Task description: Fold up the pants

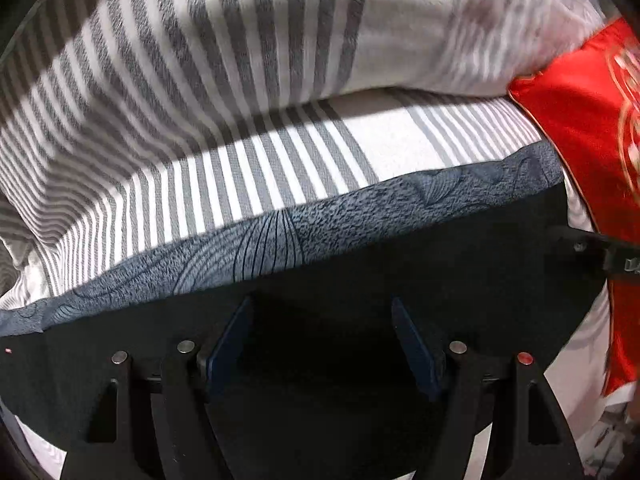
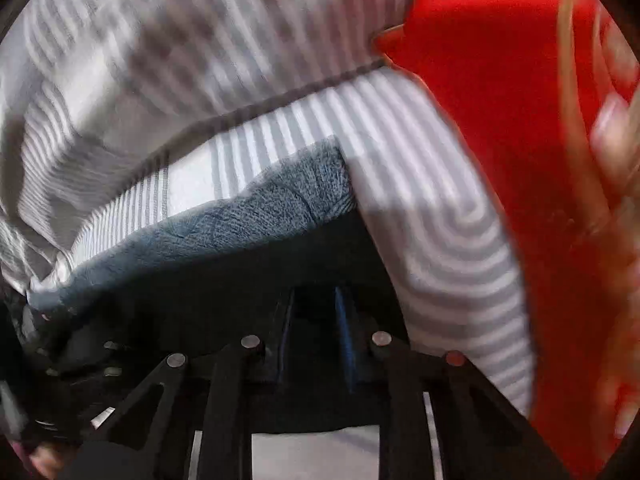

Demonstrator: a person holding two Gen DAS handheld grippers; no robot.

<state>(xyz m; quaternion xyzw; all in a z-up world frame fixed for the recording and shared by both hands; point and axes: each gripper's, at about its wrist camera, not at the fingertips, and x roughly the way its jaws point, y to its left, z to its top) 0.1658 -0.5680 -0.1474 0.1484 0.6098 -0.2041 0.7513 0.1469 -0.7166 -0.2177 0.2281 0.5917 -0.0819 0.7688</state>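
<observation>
The black pants (image 1: pixel 400 252) lie spread on the bed, over a blue-grey patterned cloth (image 1: pixel 280 224). My left gripper (image 1: pixel 322 312) is open, its blue-padded fingers (image 1: pixel 230 340) wide apart just above the black fabric. The right gripper's black frame enters the left wrist view at the right edge (image 1: pixel 592 248), at the far end of the pants. In the right wrist view the right gripper (image 2: pixel 316 312) has its fingers (image 2: pixel 344 320) close together over the black pants (image 2: pixel 208 288); whether cloth is pinched between them is not clear. The view is blurred.
A grey-and-white striped bed sheet (image 1: pixel 280 156) and a striped pillow (image 1: pixel 224 40) lie behind. A red cushion with gold trim (image 1: pixel 580 120) sits at the right, also large in the right wrist view (image 2: pixel 500 100). The left gripper's frame shows at that view's lower left (image 2: pixel 60 360).
</observation>
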